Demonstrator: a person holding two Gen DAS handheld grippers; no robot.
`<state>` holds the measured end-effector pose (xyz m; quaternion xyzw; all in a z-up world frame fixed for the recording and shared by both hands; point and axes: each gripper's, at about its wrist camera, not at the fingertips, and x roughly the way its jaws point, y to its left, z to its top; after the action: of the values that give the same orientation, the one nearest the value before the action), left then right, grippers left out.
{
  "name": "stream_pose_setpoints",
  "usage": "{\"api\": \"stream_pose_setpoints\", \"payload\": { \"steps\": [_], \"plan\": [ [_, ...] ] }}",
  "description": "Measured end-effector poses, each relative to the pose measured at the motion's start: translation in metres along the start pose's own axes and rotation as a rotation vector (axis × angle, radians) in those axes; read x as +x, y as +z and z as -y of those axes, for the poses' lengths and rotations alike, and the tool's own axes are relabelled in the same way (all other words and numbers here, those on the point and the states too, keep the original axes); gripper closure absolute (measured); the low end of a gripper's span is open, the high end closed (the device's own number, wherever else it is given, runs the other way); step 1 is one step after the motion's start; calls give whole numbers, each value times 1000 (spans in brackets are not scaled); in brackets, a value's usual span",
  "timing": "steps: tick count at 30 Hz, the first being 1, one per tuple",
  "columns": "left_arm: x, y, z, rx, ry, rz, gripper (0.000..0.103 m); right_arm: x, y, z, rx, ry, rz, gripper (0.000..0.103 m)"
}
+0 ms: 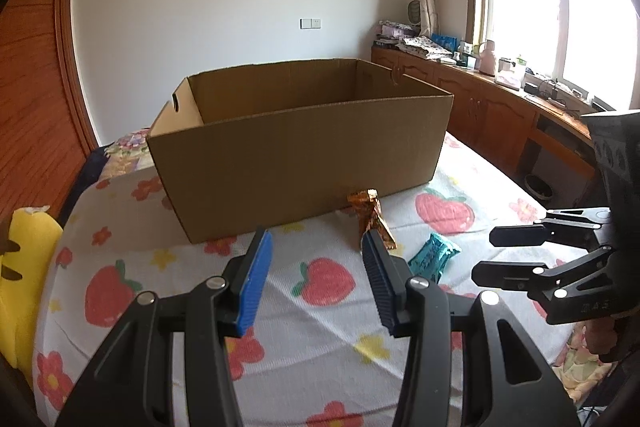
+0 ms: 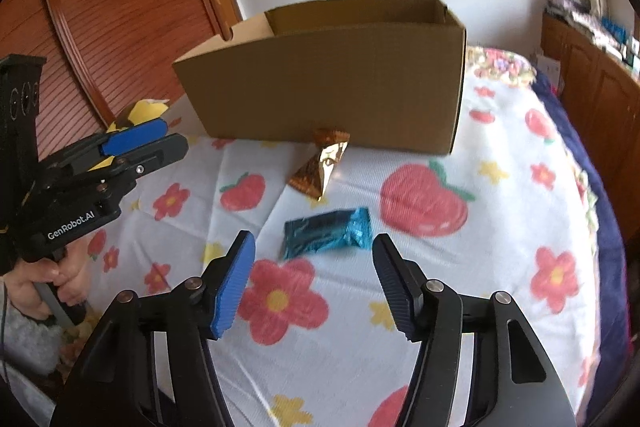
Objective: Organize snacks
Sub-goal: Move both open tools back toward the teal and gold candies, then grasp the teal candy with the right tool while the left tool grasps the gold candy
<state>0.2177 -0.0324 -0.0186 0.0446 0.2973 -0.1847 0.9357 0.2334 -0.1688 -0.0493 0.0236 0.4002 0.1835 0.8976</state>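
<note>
An open-topped cardboard box (image 1: 300, 155) (image 2: 320, 87) stands on the flowered bedsheet (image 1: 320, 339) (image 2: 460, 267). A crumpled gold-brown snack packet (image 1: 370, 213) (image 2: 320, 167) leans at the foot of the box's near wall. A teal foil snack packet (image 1: 432, 255) (image 2: 326, 233) lies flat on the sheet in front of it. My left gripper (image 1: 316, 239) (image 2: 176, 135) is open and empty, its tips short of the gold packet. My right gripper (image 2: 314, 241) (image 1: 484, 255) is open, and the teal packet lies just beyond its tips, untouched.
A yellow plush toy (image 1: 24, 267) (image 2: 140, 113) sits at the bed's left edge. Wooden cabinets (image 1: 480, 107) with clutter on top run under the window at right. A wooden slatted door (image 2: 100, 7) stands behind. A person's hand (image 2: 36, 283) grips the left handle.
</note>
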Motion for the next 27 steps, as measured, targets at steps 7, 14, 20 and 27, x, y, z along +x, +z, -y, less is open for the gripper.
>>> {"api": "stream_pose_setpoints", "payload": {
  "steps": [7, 14, 20, 27],
  "plan": [
    [1, -11, -2, -12, -5, -16, 56, 9, -11, 2, 17, -8, -32, 44],
    [3, -18, -6, -29, -6, -29, 56, 18, -14, -2, 21, 3, -52, 45],
    [2, -20, -10, -42, -8, -33, 56, 33, -7, -7, 20, 13, -66, 45],
    [5, -25, -14, -57, -13, -44, 56, 44, 5, -4, 17, 13, -69, 45]
  ]
}}
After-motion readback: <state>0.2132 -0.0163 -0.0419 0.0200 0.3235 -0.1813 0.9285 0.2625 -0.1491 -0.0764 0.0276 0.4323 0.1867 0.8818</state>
